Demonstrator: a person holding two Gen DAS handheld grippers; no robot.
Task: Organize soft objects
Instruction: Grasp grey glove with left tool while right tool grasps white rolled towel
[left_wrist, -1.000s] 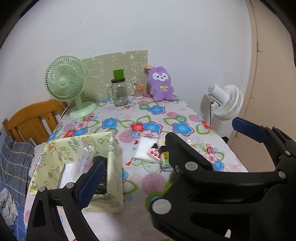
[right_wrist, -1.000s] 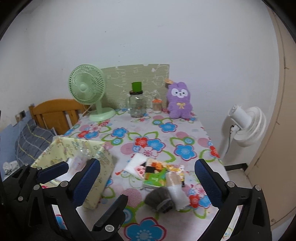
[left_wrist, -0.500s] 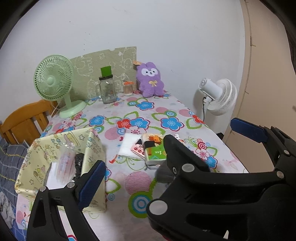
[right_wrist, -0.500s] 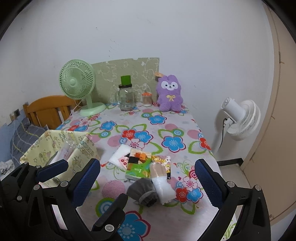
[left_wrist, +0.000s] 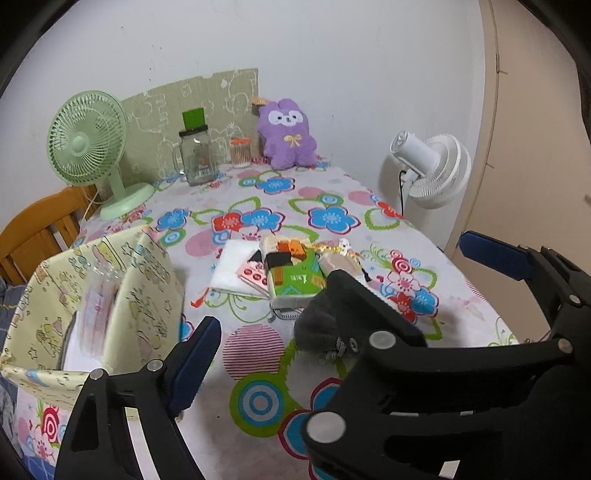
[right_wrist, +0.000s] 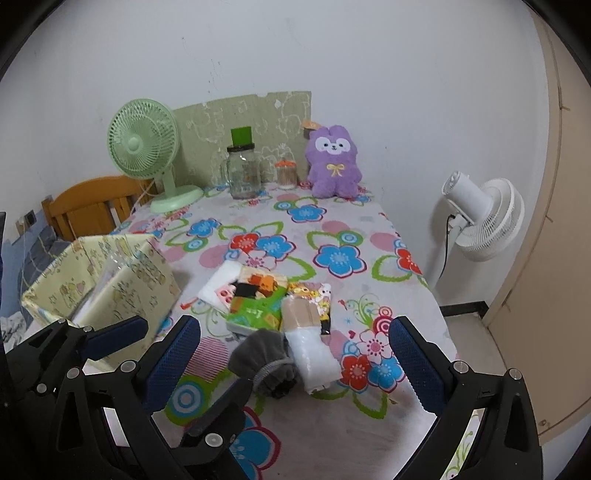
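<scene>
A pile of soft things lies mid-table: a grey pouch (right_wrist: 264, 360), a white and tan roll (right_wrist: 308, 341), a green packet (right_wrist: 258, 304), a white folded cloth (right_wrist: 221, 280) and a small patterned pack (right_wrist: 317, 295). A pale yellow fabric box (right_wrist: 107, 284) stands at the left with items inside; it also shows in the left wrist view (left_wrist: 96, 306). My right gripper (right_wrist: 291, 354) is open and empty, just above the near side of the pile. My left gripper (left_wrist: 343, 299) is open and empty, beside the box; the right gripper's black body hides part of the pile there.
At the back of the floral table (right_wrist: 332, 229) stand a green desk fan (right_wrist: 147, 151), a glass jar (right_wrist: 243, 171), a small orange-lidded jar (right_wrist: 286, 173) and a purple plush (right_wrist: 334, 162). A white floor fan (right_wrist: 480, 218) is right of the table, a wooden chair (right_wrist: 92, 206) left.
Both grippers have moved forward and down toward the pile, which now looks larger and nearer. Both stay open and empty. Nothing on the table has moved.
</scene>
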